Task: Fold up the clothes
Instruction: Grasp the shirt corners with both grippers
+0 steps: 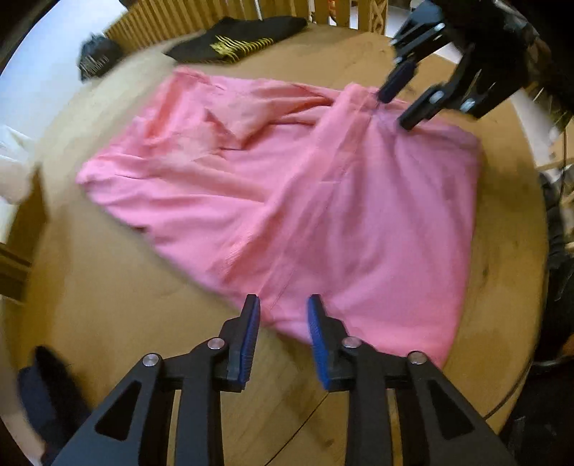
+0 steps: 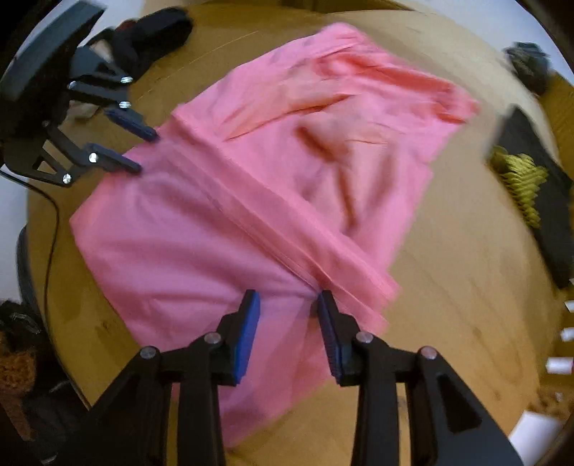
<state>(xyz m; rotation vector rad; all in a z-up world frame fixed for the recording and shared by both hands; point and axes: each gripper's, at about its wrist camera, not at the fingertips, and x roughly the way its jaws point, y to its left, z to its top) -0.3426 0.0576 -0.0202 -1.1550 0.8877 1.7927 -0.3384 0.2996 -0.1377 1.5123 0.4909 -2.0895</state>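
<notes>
A pink garment (image 1: 287, 186) lies partly folded on the round wooden table (image 1: 107, 294), with one flap laid over along a diagonal fold line; it also shows in the right wrist view (image 2: 251, 179). My left gripper (image 1: 283, 304) is open, empty, just above the garment's near edge; it appears in the right wrist view (image 2: 143, 152) at the far left edge of the cloth. My right gripper (image 2: 287, 299) is open, its fingers over the fold's end; it shows in the left wrist view (image 1: 394, 111) at the garment's far corner.
A folded black garment with a gold print (image 1: 236, 43) lies at the table's far side, also in the right wrist view (image 2: 534, 193). A dark bundle (image 1: 95, 59) sits near the table edge. Another dark cloth (image 2: 154, 32) lies behind the left gripper. Wooden slats (image 1: 172, 18) stand beyond.
</notes>
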